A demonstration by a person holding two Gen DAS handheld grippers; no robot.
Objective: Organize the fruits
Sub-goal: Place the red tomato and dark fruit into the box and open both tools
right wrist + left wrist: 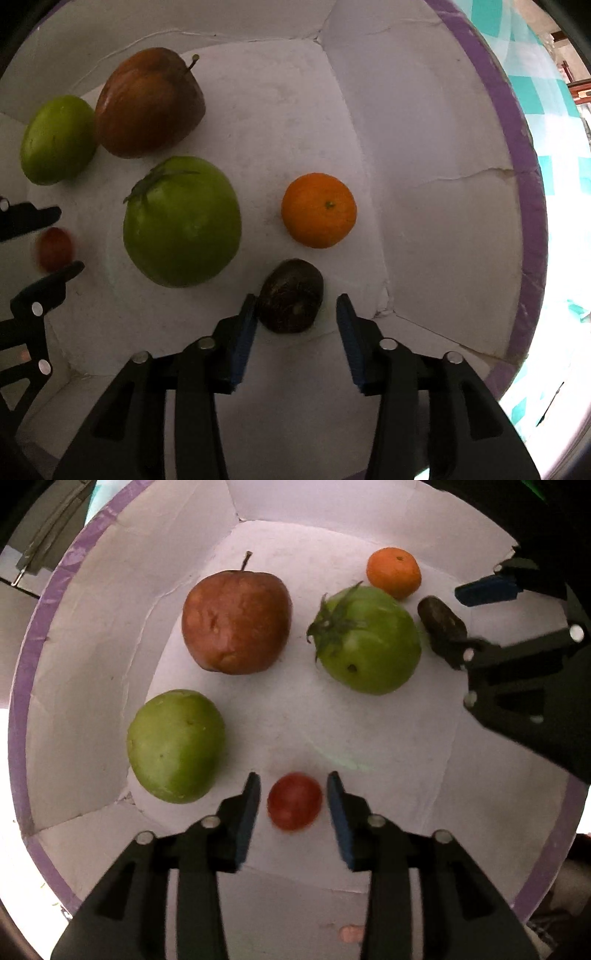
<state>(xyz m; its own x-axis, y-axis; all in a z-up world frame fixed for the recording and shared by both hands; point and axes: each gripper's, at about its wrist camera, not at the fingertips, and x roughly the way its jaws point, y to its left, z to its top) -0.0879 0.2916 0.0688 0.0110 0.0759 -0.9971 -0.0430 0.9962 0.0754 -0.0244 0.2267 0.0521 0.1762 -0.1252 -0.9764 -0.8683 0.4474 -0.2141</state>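
Both grippers reach into a white box with a purple rim (22, 686). My left gripper (293, 805) is open, its fingers on either side of a small red tomato (294, 800) without touching it. My right gripper (295, 325) is open around a dark brown fruit (290, 295), which touches the left pad. Inside lie a brown-red apple (236, 622), a green tomato with a calyx (365, 638), a green fruit (175, 746) and a small orange (393, 572). The right gripper (461, 620) shows in the left wrist view, the left gripper (62, 240) in the right wrist view.
The box has sloping white walls (436, 147) on all sides. A teal-and-white checked cloth (561, 122) lies outside its right rim. The two grippers stand close together, with the green tomato (181, 221) between them.
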